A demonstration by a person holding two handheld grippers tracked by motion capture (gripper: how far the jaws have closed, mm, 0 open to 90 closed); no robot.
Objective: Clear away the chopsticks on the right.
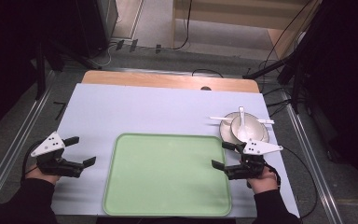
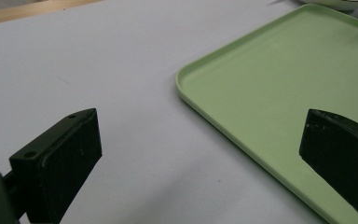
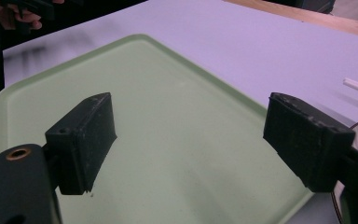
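Holding both tongs wide, empty: left tongs [image 1: 77,151] beside tray [image 1: 168,205], right tongs [image 1: 223,155] over tray's right edge. Bowl [image 1: 254,133] with spoon [image 1: 242,122] sits just beyond. Better approach bowl rim slow, level.

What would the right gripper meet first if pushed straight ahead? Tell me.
Probably the green tray: the right gripper, jaws open, points down across its bare surface. Depth is hard to judge.

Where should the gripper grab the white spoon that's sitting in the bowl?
Probably its handle. The white spoon lies with its scoop end down in the bowl, and the handle sticks up past the far rim. The right gripper is open and nearest, so it could come from above and pinch the handle across its narrow sides.
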